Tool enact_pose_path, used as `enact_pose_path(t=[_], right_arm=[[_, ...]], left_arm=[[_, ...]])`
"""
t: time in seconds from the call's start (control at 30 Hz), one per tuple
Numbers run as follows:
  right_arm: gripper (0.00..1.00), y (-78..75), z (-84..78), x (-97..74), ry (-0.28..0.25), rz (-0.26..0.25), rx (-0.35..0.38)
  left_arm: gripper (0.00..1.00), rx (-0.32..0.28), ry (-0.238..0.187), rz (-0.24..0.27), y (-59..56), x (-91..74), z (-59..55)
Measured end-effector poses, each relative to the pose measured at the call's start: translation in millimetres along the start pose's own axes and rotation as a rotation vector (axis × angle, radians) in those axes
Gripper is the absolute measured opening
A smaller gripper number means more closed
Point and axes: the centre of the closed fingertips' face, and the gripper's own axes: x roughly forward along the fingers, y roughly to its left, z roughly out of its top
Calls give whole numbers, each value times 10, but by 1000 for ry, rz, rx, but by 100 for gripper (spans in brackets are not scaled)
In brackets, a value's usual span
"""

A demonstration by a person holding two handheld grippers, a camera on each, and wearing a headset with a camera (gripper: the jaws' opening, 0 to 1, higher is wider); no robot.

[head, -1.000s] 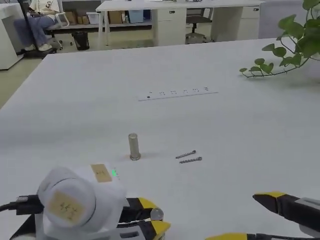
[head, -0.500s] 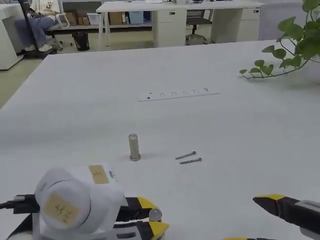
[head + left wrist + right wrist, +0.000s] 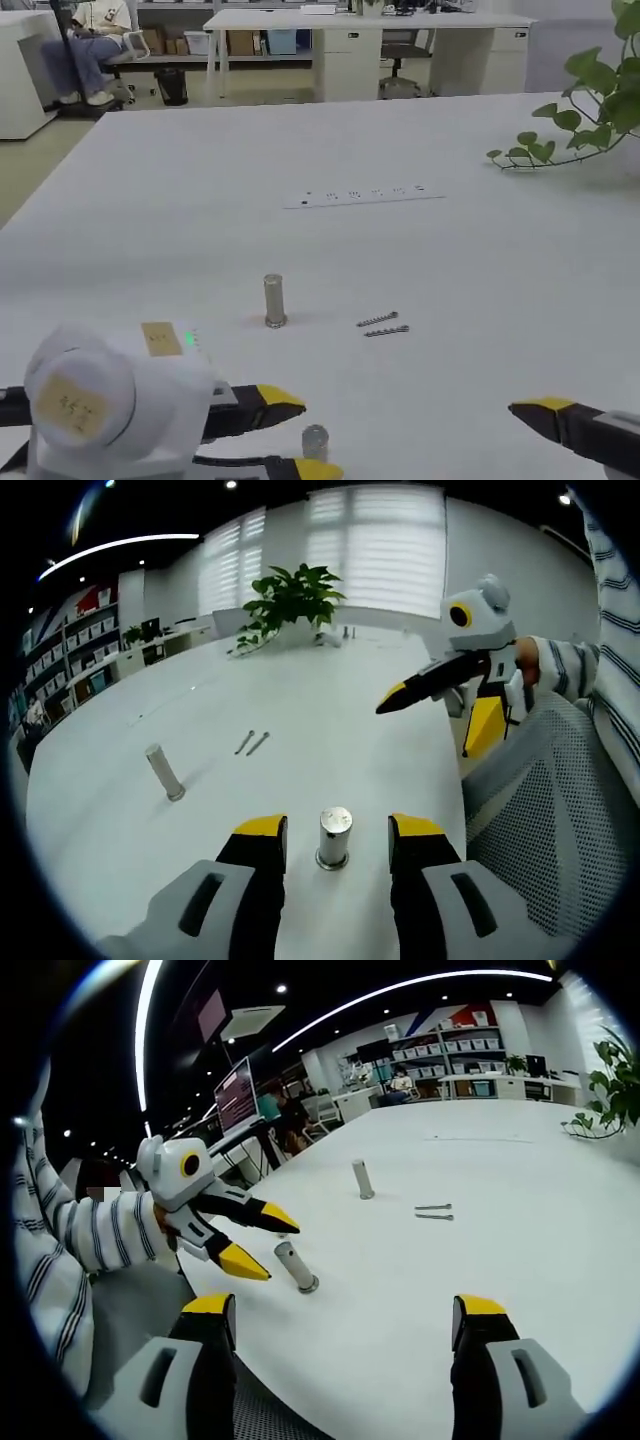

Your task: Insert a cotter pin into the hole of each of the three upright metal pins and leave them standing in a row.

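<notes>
Two pins (image 3: 275, 300) upright, two cotter pins (image 3: 386, 330) loose on the counter (image 3: 480, 280).
Your left gripper (image 3: 338, 825) and right gripper (image 3: 345, 1308) are apart; a cotter pin looks light, stiff, slippery: pinch near its head.

Between the left gripper's (image 3: 338, 827) glossy yellow plastic tips, the pin (image 3: 334, 835) is smooth, dully shining metal; the tabletop (image 3: 300, 705) beneath looks matt.
</notes>
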Motion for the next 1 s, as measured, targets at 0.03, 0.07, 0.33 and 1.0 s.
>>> enact_pose_path(t=[0.03, 0.07, 0.33, 1.0], right_arm=[[88, 1, 2, 2, 0, 0, -5], [88, -1, 2, 4, 3, 2, -12], [88, -6, 10, 3, 14, 5, -29], [82, -157, 92, -46, 68, 8, -75]], left_arm=[[42, -6, -5, -4, -18, -36, 1], [46, -11, -13, -8, -33, -64, 9], [61, -136, -107, -20, -120, -402, 137], [99, -181, -88, 68, -249, -731, -81]])
